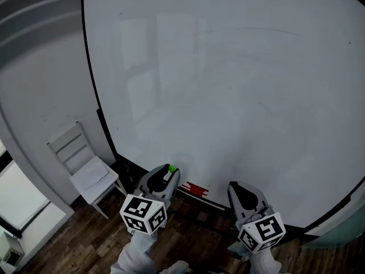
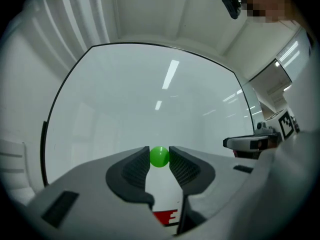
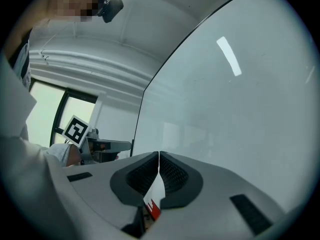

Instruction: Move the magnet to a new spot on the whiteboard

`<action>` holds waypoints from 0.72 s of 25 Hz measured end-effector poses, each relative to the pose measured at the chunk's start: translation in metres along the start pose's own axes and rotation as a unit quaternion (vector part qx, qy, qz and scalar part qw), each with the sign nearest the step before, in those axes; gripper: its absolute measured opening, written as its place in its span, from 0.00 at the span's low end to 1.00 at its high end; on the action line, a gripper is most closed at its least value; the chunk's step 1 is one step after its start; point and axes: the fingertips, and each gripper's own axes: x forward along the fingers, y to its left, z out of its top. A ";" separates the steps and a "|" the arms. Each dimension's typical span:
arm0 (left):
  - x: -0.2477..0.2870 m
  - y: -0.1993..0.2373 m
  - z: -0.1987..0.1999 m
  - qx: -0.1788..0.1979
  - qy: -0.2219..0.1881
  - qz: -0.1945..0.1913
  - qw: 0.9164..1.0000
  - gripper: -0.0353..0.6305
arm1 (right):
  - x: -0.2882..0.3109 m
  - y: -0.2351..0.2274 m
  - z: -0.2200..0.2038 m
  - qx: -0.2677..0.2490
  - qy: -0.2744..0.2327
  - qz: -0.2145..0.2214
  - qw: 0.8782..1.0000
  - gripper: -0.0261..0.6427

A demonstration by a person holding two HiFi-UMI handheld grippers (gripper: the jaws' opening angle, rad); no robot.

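Observation:
A small round green magnet [image 2: 159,156] sits between the pads of my left gripper [image 2: 159,159], which is shut on it. In the head view the green magnet [image 1: 172,168] shows at the tips of the left gripper [image 1: 169,172], low on the left part of the whiteboard [image 1: 228,84]. Whether the magnet touches the board I cannot tell. My right gripper [image 1: 235,186] hangs near the board's bottom edge, to the right. In the right gripper view its jaws [image 3: 158,156] are shut with nothing between them.
A red-and-white eraser [image 1: 195,189] lies on the board's bottom ledge between the two grippers. A white chair [image 1: 85,167] stands on the wooden floor left of the board, against the wall. A window is at the lower left.

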 end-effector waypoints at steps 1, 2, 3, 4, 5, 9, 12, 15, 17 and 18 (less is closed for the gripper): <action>-0.004 -0.003 -0.009 -0.009 0.005 -0.002 1.000 0.24 | -0.005 0.000 -0.006 0.004 0.004 -0.007 1.000 0.08; -0.007 -0.006 -0.018 -0.016 0.009 -0.005 1.000 0.24 | -0.009 -0.001 -0.011 0.010 0.007 -0.014 1.000 0.08; -0.010 -0.008 -0.027 -0.022 0.014 -0.008 1.000 0.24 | -0.013 -0.002 -0.017 0.016 0.011 -0.021 1.000 0.08; -0.011 -0.011 -0.035 -0.027 0.019 -0.011 0.999 0.24 | -0.016 -0.003 -0.024 0.023 0.017 -0.028 0.999 0.08; -0.013 -0.014 -0.044 -0.031 0.024 -0.016 0.999 0.24 | -0.019 -0.005 -0.031 0.028 0.024 -0.036 0.999 0.08; -0.014 -0.028 -0.072 -0.050 0.041 -0.040 0.997 0.24 | -0.034 -0.010 -0.056 0.040 0.047 -0.070 0.996 0.08; -0.015 -0.037 -0.088 -0.060 0.052 -0.060 0.995 0.24 | -0.046 -0.012 -0.068 0.050 0.053 -0.094 0.993 0.08; -0.014 -0.045 -0.105 -0.057 0.070 -0.082 0.993 0.24 | -0.055 -0.012 -0.079 0.056 0.056 -0.114 0.990 0.08; -0.014 -0.048 -0.113 -0.056 0.075 -0.093 0.991 0.24 | -0.060 -0.010 -0.085 0.060 0.057 -0.125 0.989 0.08; -0.014 -0.049 -0.115 -0.056 0.076 -0.098 0.991 0.24 | -0.062 -0.009 -0.088 0.062 0.057 -0.130 0.988 0.08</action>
